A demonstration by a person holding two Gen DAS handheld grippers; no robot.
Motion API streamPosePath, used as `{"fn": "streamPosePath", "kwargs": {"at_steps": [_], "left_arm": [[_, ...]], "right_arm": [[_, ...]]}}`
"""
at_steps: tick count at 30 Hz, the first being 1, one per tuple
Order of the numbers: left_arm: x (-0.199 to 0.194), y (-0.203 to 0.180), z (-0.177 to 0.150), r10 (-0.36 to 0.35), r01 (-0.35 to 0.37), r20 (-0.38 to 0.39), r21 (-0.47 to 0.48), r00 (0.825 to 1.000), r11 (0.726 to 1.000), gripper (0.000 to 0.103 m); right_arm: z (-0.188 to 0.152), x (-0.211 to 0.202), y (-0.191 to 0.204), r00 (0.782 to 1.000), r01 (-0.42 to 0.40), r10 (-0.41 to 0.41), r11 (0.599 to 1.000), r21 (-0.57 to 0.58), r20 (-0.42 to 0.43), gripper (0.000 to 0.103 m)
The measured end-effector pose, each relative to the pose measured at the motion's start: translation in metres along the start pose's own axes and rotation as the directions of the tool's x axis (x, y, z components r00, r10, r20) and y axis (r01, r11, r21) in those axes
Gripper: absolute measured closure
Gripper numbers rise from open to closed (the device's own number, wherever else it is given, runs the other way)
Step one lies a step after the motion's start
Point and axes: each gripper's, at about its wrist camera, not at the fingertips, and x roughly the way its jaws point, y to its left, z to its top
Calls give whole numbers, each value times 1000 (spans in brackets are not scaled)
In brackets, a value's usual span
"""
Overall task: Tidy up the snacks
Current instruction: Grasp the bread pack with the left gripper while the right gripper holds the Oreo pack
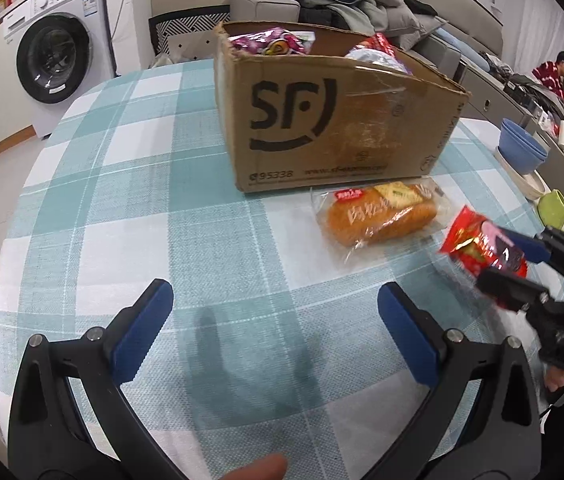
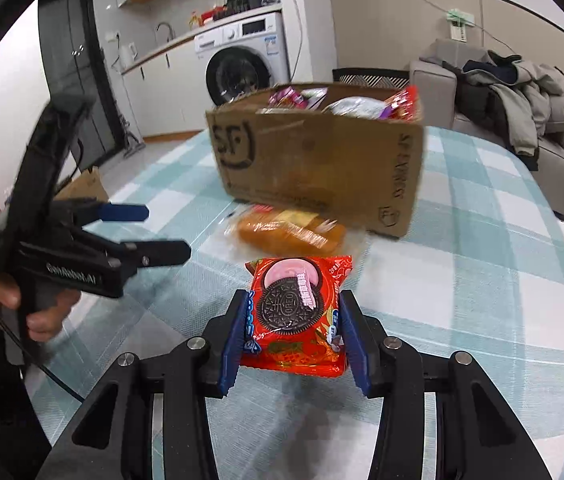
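Observation:
My right gripper (image 2: 294, 316) is shut on a red Oreo packet (image 2: 297, 312), its blue pads pressing the packet's two sides; the packet hangs above the checked tablecloth. From the left wrist view the same Oreo packet (image 1: 481, 250) shows at the right, held in the right gripper (image 1: 511, 258). A wrapped orange bread loaf (image 1: 379, 216) lies on the cloth just in front of the cardboard box (image 1: 321, 128). The box holds several snack packets. My left gripper (image 1: 276, 304) stands open over bare cloth, nothing between its fingers; it is also seen at the left as the left gripper (image 2: 166, 232).
The table (image 1: 122, 184) has a teal and white checked cloth. Blue bowls (image 1: 521, 148) and a green mug (image 1: 555, 210) stand by its right edge. A washing machine (image 1: 54, 56) and a sofa piled with clothes (image 1: 361, 4) lie beyond. A person in red (image 1: 557, 76) sits far right.

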Motion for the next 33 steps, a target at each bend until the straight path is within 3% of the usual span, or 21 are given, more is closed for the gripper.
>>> {"fn": "streamPosePath", "kwargs": {"at_steps": [5, 17, 24, 26, 33], "left_arm": [[10, -25, 12, -22, 22, 2, 80, 1000, 997, 1], [42, -71, 45, -97, 103, -37, 227, 995, 968, 2], [58, -100, 54, -97, 114, -66, 362, 993, 925, 18], [60, -104, 53, -83, 107, -80, 383, 993, 917, 19], [50, -103, 46, -164, 202, -133, 374, 978, 905, 21]], "right_arm": [[1, -7, -28, 1000, 18, -19, 996, 82, 19, 58], [-5, -9, -53, 999, 40, -43, 990, 137, 13, 58], [-7, -9, -61, 999, 52, -53, 986, 160, 4, 58], [-7, -8, -62, 999, 53, -54, 985, 164, 2, 58], [-8, -9, -65, 998, 58, -59, 983, 175, 1, 58]]}}
